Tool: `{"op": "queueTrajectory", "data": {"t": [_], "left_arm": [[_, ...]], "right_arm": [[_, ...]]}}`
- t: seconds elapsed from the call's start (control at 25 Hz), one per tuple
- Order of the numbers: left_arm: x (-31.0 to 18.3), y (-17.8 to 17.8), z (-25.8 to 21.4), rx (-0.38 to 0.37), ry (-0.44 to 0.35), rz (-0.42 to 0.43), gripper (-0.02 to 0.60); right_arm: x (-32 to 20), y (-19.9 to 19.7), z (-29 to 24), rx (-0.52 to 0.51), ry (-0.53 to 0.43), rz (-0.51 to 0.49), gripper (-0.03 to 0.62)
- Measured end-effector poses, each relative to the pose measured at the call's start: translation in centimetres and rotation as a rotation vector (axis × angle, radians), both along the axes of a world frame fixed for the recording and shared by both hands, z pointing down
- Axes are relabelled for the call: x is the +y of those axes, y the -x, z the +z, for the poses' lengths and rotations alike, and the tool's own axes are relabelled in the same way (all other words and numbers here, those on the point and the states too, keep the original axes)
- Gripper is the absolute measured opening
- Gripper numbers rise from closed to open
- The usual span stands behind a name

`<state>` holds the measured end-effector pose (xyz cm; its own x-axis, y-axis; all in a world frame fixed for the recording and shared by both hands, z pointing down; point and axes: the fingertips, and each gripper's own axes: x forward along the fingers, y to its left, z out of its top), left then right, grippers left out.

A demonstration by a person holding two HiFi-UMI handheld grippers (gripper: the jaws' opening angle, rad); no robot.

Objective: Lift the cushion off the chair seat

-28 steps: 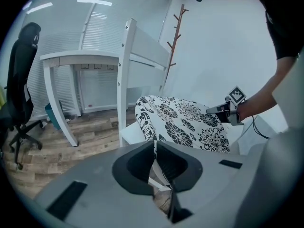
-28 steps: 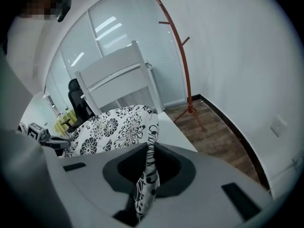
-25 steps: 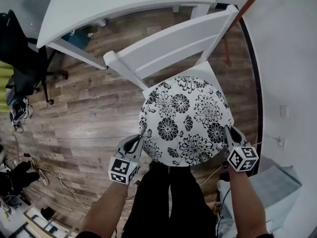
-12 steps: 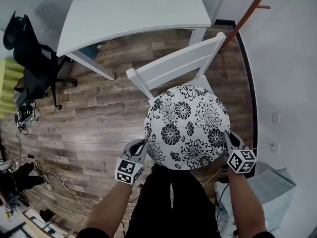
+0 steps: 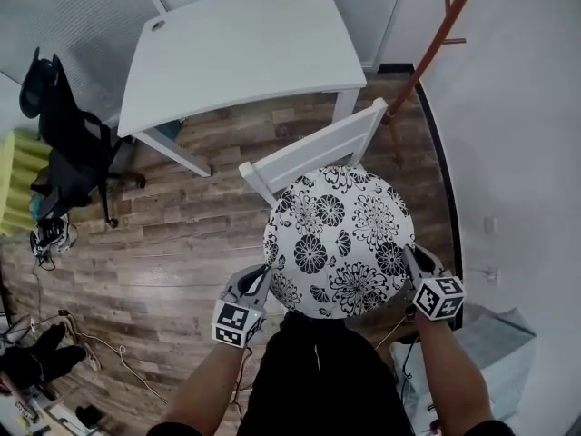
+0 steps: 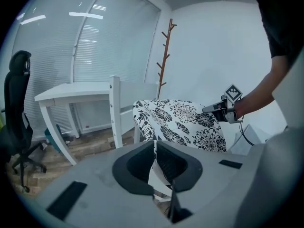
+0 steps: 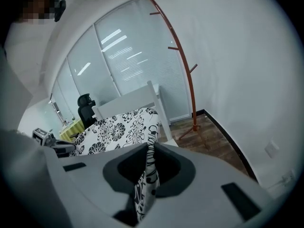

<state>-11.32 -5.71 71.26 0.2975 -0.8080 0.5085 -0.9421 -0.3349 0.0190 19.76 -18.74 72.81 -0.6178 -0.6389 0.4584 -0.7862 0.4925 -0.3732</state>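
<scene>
Overhead, we are looking down on a plank floor (image 5: 182,243). A white worktop (image 5: 245,53) is standing at the far side, an office chair (image 5: 59,143) to its left and a coat stand (image 5: 434,44) by the right wall (image 5: 526,107). Bare boards are showing left of the white chair (image 5: 313,148); the wall is running close along its right. We are holding the floral cushion (image 5: 340,234) over the seat, in front of the backrest. The left claw (image 5: 264,272) is pinching its near-left edge and the right claw (image 5: 409,254) its near-right edge, both clamped on fabric.
</scene>
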Motion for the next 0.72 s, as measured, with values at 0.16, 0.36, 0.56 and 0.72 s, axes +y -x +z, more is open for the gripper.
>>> {"op": "queueTrajectory", "data": {"t": [0.16, 0.36, 0.56, 0.72], "left_arm": [[0.5, 0.7, -2.0, -0.004, -0.021, 0.004, 0.02], [-0.6, 0.6, -4.4, -0.011, -0.042, 0.006, 0.02], [-0.6, 0.2, -6.4, -0.011, -0.07, 0.028, 0.02], [-0.4, 0.7, -8.6, 0.015, -0.091, -0.017, 0.02]], "right_arm": [[0.6, 0.0, -2.9, -0.021, -0.026, 0.017, 0.04], [0.5, 0.0, -6.1, -0.035, -0.058, 0.005, 0.04], [1.8, 0.1, -8.4, -0.028, -0.087, -0.004, 0.04], [2.3, -0.3, -10.5, -0.037, -0.115, -0.01, 0.04]]}}
